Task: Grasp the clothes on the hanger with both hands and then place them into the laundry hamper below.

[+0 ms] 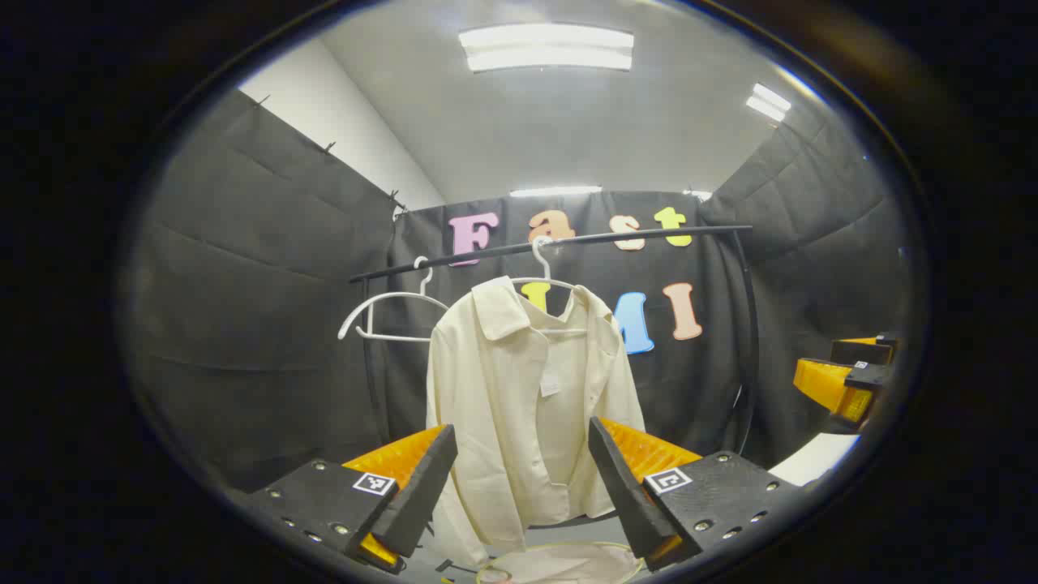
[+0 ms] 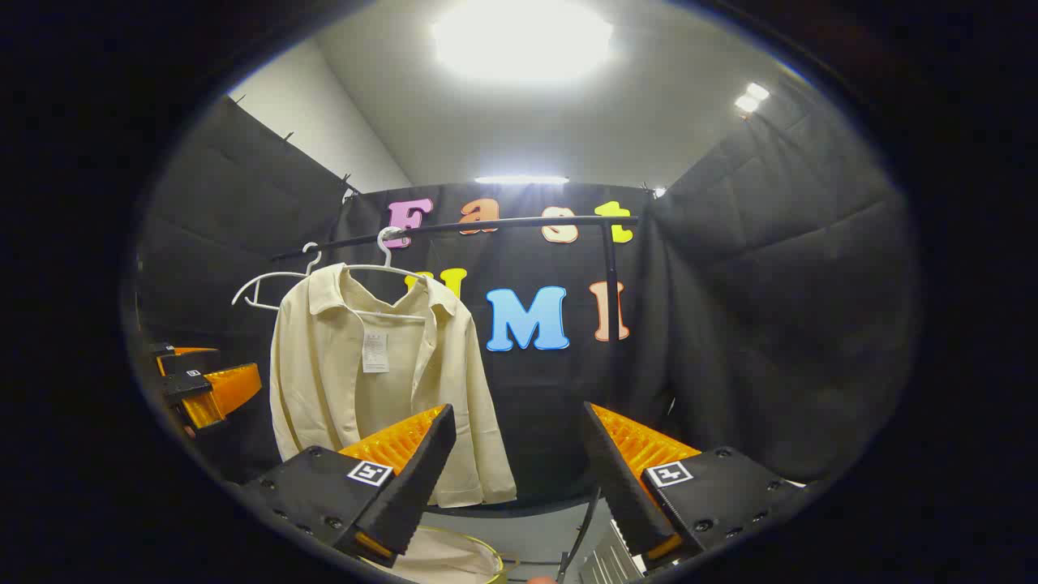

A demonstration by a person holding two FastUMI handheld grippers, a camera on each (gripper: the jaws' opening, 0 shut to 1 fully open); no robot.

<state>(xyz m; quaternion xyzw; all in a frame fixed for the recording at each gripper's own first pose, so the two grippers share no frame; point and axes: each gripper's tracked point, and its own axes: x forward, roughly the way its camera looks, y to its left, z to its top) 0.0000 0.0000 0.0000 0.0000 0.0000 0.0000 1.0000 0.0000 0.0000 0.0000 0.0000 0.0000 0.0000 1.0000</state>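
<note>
The shirt (image 1: pixel 527 405) ahead of the left gripper's (image 1: pixel 523 478) spread fingers is seen as soft, matt cream cloth, with a small paper tag at the collar. Its hanger (image 1: pixel 545 280) looks like smooth white plastic. The rail (image 2: pixel 454 227) above is dark, smooth, faintly glossy metal. The hamper (image 2: pixel 454 560) below appears lined with pale cloth.

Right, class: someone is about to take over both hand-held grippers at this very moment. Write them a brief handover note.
Left hand-held gripper: open, holding nothing, aimed at the cream shirt.
Right hand-held gripper: open, holding nothing, the shirt off to its left.
The shirt hangs on a white hanger on the black rail; a bare hanger hangs beside it.
Laundry hamper: its rim shows below the shirt.
Done: nothing yet.
Left: grasp the shirt with both, take it off, lower it into the hamper.
</note>
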